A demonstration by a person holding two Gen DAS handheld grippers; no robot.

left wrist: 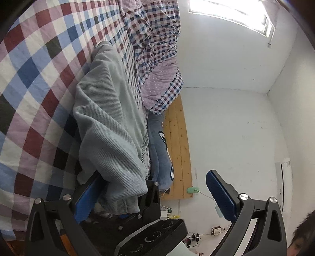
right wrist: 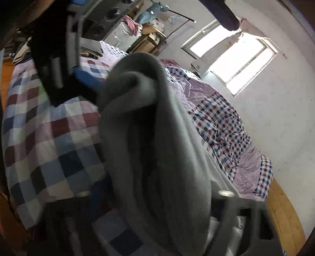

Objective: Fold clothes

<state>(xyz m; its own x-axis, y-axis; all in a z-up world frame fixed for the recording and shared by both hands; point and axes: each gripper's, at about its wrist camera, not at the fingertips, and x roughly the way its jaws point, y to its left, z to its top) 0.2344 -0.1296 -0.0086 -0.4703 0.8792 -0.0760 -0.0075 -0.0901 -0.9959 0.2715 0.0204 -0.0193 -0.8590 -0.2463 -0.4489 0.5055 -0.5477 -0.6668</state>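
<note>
Garment: pale grey-green ribbed knit cloth (left wrist: pixel 110 126), lifted in a long bunched fold that runs from the bed to both tools.

Left gripper (left wrist: pixel 155 177): jaws wide apart, released. The fold lies against the blue ribbed pad of one finger only. The other finger stands well clear, with bare white wall behind it.

Right gripper (right wrist: pixel 155 189): reaches in between the left tool's fingers. The cloth is heaped over it and fills the gap between its two fingers. One black finger presses the side of the fold in the left wrist view. The pads themselves are hidden and the right wrist view is smeared, so I cannot tell whether it clenches the cloth or merely carries it.

Beyond the tools:
- Bedsheet in large red, blue, white and lilac checks (left wrist: pixel 39 98), under and beside the garment.
- Crumpled quilt in small checks with a lilac dotted lining (left wrist: pixel 157 49), past the far end of the garment.
- Blue plush toy (left wrist: pixel 159 153), just behind the hanging fold, against pale wooden planks (left wrist: pixel 177 147).
- Bright window (left wrist: pixel 232 11), far ahead of both tools.

Dark hair of a person (left wrist: pixel 303 240) shows beside the left tool's free finger.
</note>
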